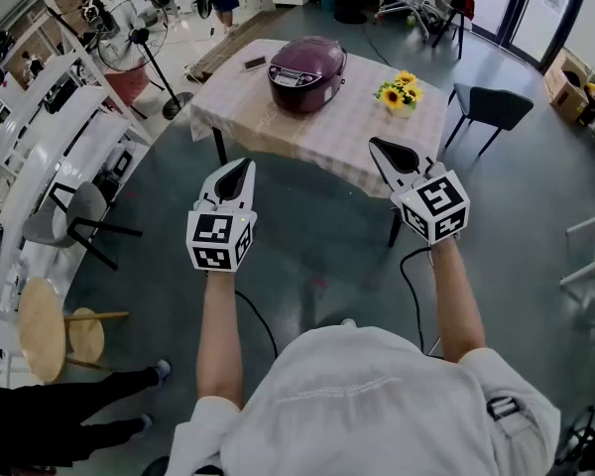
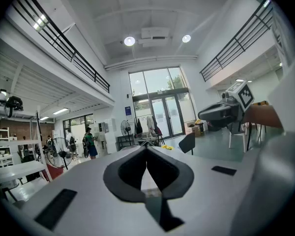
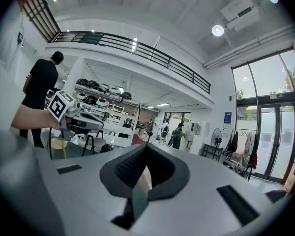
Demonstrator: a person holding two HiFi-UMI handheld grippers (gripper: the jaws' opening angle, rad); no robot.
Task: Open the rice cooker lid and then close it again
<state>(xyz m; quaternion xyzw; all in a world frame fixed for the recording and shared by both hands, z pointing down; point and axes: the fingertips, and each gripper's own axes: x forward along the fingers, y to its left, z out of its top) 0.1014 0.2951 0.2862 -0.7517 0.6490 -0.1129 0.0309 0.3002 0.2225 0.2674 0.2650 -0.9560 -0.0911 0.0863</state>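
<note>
A maroon rice cooker [image 1: 306, 71] with its lid down stands on a table [image 1: 278, 132] under a checked cloth, far ahead of me. My left gripper [image 1: 240, 170] is shut and empty, held in the air short of the table's near edge. My right gripper [image 1: 381, 148] is also shut and empty, near the table's right front corner. In the left gripper view the shut jaws [image 2: 147, 149] point level into the hall, with the right gripper [image 2: 205, 114] off to the right. In the right gripper view the shut jaws [image 3: 146, 146] face the hall, the left gripper [image 3: 99, 124] at the left.
A pot of yellow flowers [image 1: 400, 94] and a phone [image 1: 255, 63] lie on the table. A black chair [image 1: 491, 107] stands at its right, a grey chair [image 1: 69, 216] and round wooden stools [image 1: 42, 329] at my left. A floor fan [image 1: 129, 33] stands beyond the table's left end.
</note>
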